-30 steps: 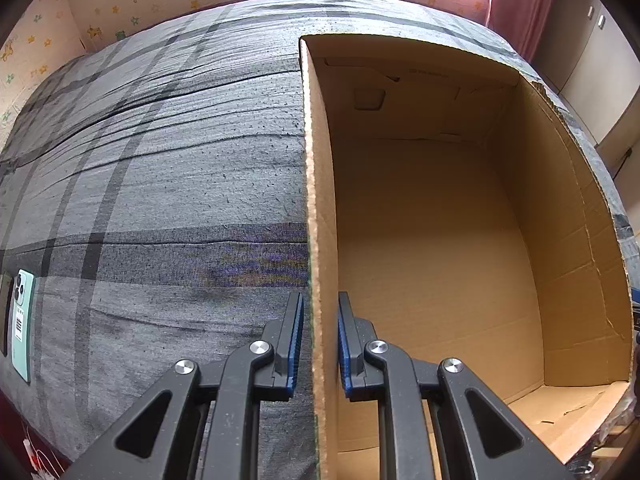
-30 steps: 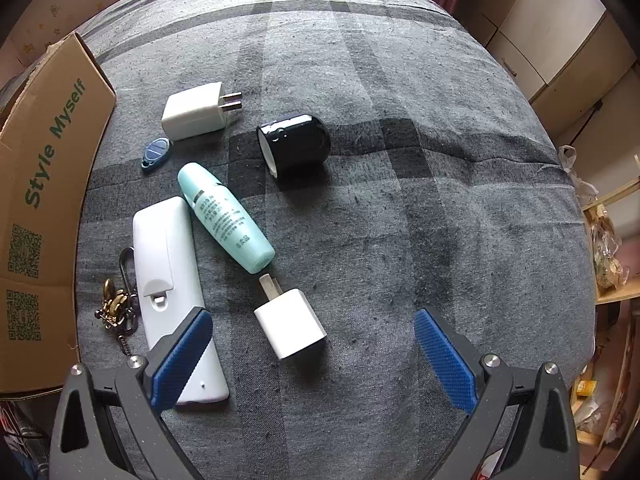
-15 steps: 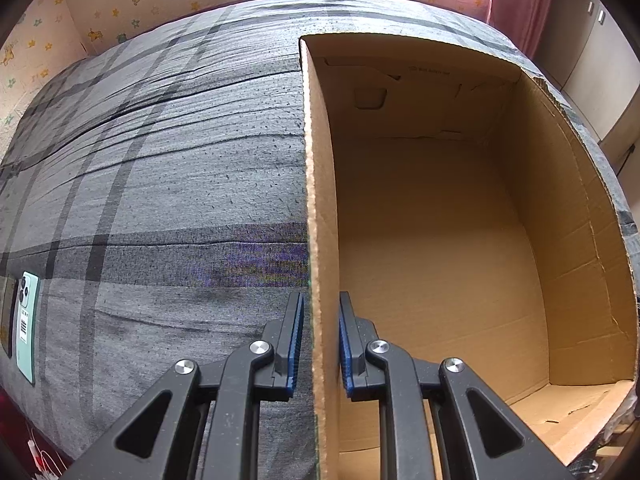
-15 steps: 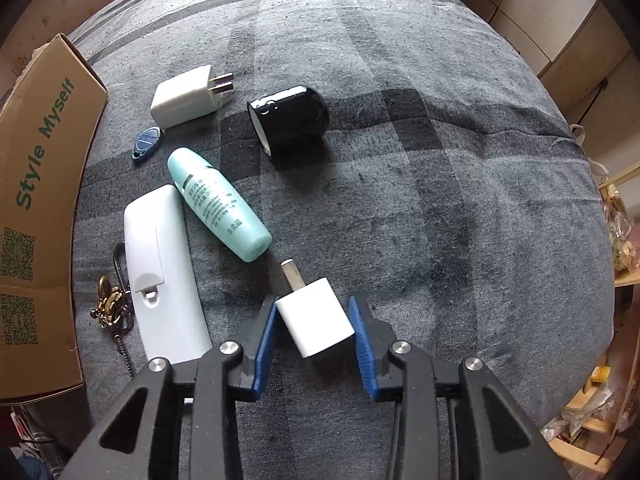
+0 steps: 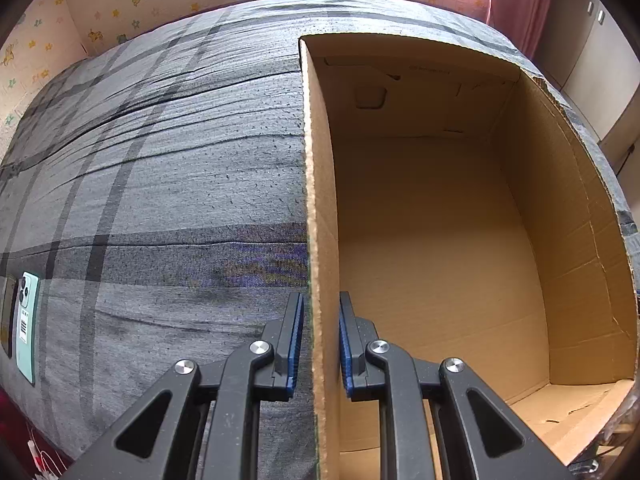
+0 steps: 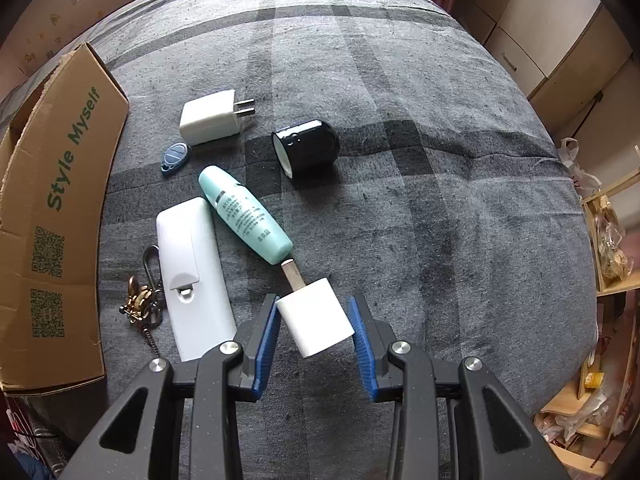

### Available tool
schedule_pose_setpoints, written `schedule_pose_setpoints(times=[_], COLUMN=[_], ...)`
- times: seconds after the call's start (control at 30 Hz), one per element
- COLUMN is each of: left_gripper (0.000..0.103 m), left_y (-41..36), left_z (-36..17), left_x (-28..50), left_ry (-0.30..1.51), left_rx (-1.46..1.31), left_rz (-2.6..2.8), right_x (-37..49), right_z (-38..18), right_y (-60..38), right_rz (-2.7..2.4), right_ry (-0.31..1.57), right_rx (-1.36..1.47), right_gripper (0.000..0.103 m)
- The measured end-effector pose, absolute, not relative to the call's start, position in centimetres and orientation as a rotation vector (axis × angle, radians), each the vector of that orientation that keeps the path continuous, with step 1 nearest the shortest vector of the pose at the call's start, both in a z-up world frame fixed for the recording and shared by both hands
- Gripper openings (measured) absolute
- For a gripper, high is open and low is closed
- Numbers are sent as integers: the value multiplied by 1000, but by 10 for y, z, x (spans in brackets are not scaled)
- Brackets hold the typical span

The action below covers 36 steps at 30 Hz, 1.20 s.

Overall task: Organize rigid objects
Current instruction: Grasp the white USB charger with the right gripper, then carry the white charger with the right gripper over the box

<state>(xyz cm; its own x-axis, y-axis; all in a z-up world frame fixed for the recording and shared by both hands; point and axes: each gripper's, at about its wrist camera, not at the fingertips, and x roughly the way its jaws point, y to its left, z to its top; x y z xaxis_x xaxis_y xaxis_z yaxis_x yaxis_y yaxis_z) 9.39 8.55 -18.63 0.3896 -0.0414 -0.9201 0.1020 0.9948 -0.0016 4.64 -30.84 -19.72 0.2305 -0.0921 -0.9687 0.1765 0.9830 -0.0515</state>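
My right tongs (image 6: 314, 338) pinch the small white charger (image 6: 316, 322), light, rigid, slick-sided, across its flat faces; left tongs (image 5: 320, 344) clamp the cardboard box (image 5: 320, 240) wall.

Your two handheld tongs

Left tongs (image 5: 320, 344) and right tongs (image 6: 314, 338): matte black arms, silver screws, ribbed blue pads.

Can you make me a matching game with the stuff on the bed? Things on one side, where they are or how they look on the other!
Things:
1. small white charger
2. cardboard box
3. black cup
4. mint bottle

Clues:
A. lying on its side, alone
B. pinched at its wall by the left gripper
C. beside the white remote
D. between the right gripper pads

Pairs: 1-D, 2-B, 3-A, 4-C
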Motion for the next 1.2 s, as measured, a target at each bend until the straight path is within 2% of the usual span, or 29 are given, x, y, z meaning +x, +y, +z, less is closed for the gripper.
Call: schedule_pose_setpoints(times=[0.67, 1.2], left_gripper=[18, 18], left_y=[83, 84], left_z=[-185, -185], left_x=[94, 95], left_ry=[1167, 1168], left_rx=[74, 72], left_rz=[-93, -97], right_x=[59, 85], right_z=[-109, -70], right_y=[-252, -178], right_rz=[-103, 26], right_ry=[1232, 1158], right_rx=[-9, -76], right_gripper=[38, 38])
